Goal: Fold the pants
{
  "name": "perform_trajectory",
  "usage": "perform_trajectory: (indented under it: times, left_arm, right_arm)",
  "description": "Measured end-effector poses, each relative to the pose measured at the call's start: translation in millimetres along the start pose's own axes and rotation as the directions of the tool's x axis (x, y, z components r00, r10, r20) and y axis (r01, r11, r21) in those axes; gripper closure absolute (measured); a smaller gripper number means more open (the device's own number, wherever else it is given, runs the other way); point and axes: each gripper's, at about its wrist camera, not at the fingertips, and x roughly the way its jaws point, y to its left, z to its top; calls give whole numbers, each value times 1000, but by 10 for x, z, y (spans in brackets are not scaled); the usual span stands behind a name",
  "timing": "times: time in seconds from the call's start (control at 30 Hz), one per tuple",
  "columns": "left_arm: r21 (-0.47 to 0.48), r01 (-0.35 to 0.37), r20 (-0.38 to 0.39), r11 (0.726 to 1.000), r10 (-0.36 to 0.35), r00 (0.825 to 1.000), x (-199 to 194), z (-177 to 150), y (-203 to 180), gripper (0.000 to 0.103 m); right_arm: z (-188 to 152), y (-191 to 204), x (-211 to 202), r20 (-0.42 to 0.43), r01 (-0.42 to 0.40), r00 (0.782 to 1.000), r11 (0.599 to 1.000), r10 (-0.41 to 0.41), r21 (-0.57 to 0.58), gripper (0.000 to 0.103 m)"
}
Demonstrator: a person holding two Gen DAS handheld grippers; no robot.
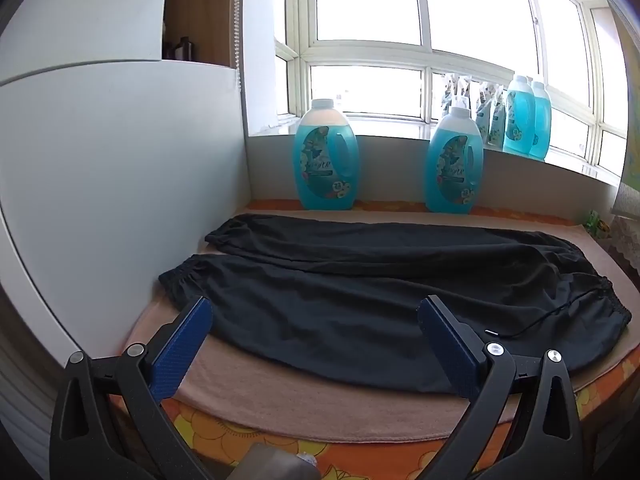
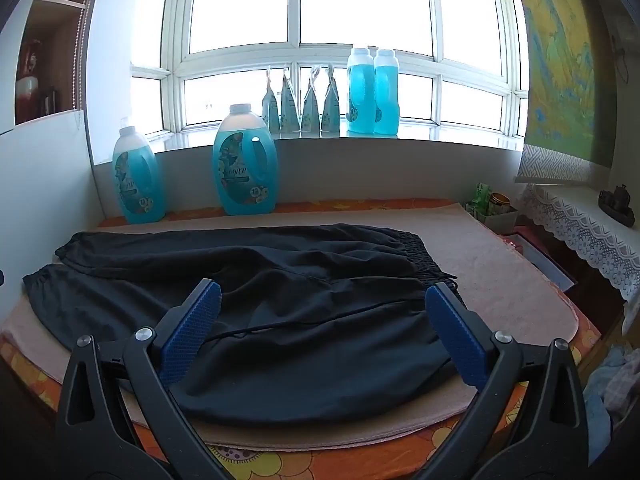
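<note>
While black pants (image 1: 360,280) lie flat across the mat (image 1: 248,392), left gripper (image 1: 316,320) and right gripper (image 2: 322,304) hover spread wide at six o'clock; bottle (image 1: 326,160) labels at twelve o'clock are unreadable.

- The left wrist view looks from the near edge of the bed toward the window (image 1: 368,12), low and close, with the white wall (image 1: 112,152) filling the left of the frame.
- The right wrist view faces the same window (image 2: 312,4), set further right.
- Both share the black pants (image 1: 360,292) (image 2: 248,304) mid-frame and the blue bottles (image 1: 326,156) (image 2: 245,160) behind.
</note>
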Motion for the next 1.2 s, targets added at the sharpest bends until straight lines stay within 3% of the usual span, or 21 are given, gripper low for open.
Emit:
perform_trajectory:
  times: [1.2]
  left_arm:
    - [7, 11, 21, 1000, -11, 1000, 13, -1, -92, 1]
  right_arm:
    - [3, -24, 24, -11, -2, 1000, 1000, 2, 3, 0]
